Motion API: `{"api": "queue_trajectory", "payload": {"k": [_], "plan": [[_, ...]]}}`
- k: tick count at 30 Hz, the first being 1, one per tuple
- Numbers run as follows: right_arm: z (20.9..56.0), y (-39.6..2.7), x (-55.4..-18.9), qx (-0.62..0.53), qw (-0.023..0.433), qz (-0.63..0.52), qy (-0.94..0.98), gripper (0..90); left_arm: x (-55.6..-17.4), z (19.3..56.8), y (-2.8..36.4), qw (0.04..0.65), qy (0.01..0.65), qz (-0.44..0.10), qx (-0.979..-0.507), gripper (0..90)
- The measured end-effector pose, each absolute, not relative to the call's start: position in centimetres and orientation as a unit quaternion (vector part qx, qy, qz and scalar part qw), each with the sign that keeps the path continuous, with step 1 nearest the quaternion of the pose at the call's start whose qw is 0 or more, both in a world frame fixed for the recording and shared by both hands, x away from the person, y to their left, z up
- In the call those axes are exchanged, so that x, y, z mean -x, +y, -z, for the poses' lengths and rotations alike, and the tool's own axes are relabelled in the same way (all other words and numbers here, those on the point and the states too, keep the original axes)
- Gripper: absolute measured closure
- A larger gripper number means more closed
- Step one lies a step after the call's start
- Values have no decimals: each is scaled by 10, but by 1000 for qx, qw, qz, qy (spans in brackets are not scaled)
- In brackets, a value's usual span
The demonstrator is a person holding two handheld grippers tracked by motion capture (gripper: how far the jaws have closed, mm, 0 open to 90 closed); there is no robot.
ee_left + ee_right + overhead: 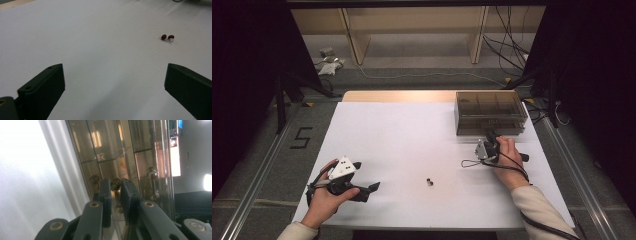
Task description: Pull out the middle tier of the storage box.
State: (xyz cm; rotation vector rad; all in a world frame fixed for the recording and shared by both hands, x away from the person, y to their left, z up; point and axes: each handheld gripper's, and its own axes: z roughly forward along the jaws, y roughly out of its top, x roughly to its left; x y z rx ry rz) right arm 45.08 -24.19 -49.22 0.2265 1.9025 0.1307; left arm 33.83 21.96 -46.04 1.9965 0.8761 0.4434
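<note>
While left tongs gape, right tongs pinch the box's knob.

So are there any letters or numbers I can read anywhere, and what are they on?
"5": a big dark number 5 marked on the grey floor left of the table.
The smoky clear drawer box shows no label.
The grippers show no writing that can be read.
The bright screen behind the box in the right gripper view is too blurred to read.
</note>
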Motion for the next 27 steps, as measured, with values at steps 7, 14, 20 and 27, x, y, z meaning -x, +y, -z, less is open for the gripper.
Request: {"api": "queue_trajectory", "payload": {"k": [7, 14, 20, 27], "plan": [[486, -249, -450, -125, 533, -88, 832, 631, -338, 461, 220, 442, 353, -179, -805, 28], [474, -260, -448, -136, 475, -113, 862, 530, -338, 461, 219, 441, 353, -180, -805, 28], [465, -280, -451, -147, 439, -122, 878, 529, -338, 461, 220, 441, 354, -179, -805, 28], [444, -302, -460, -154, 431, -122, 881, 528, -338, 461, 219, 442, 356, -179, -804, 28]]}}
